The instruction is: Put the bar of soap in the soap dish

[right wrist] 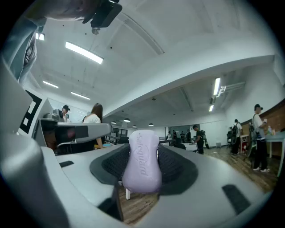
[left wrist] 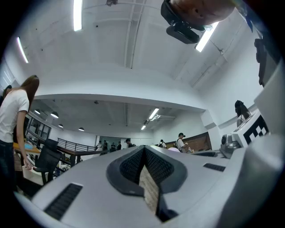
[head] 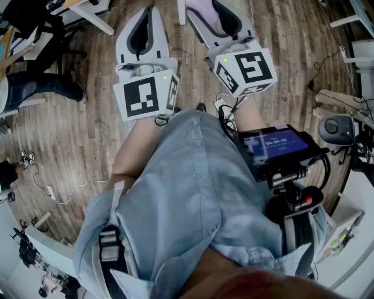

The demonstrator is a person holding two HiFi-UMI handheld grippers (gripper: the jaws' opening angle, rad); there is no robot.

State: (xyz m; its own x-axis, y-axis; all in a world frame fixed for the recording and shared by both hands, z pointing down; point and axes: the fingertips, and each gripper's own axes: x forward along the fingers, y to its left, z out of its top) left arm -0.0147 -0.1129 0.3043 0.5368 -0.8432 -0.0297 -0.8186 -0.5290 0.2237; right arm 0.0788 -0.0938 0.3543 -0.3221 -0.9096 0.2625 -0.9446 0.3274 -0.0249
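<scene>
A pale lilac bar of soap (right wrist: 142,165) stands upright between the dark ribbed pads of my right gripper (right wrist: 142,149), which is shut on it. In the head view the soap (head: 201,11) shows as a pinkish patch between the jaws of the right gripper (head: 207,14), held out over the wooden floor. My left gripper (head: 146,23) is beside it at the left, its jaws together and holding nothing. In the left gripper view, the left gripper (left wrist: 143,150) has its pads meeting at the tips. No soap dish is in any view.
Below both grippers lies a wooden floor (head: 87,134) with a white cable (head: 70,193). A screen device (head: 274,143) hangs on the person's chest rig over a light blue shirt (head: 187,193). White table legs (head: 96,20) stand at the back left. People and desks fill the room beyond.
</scene>
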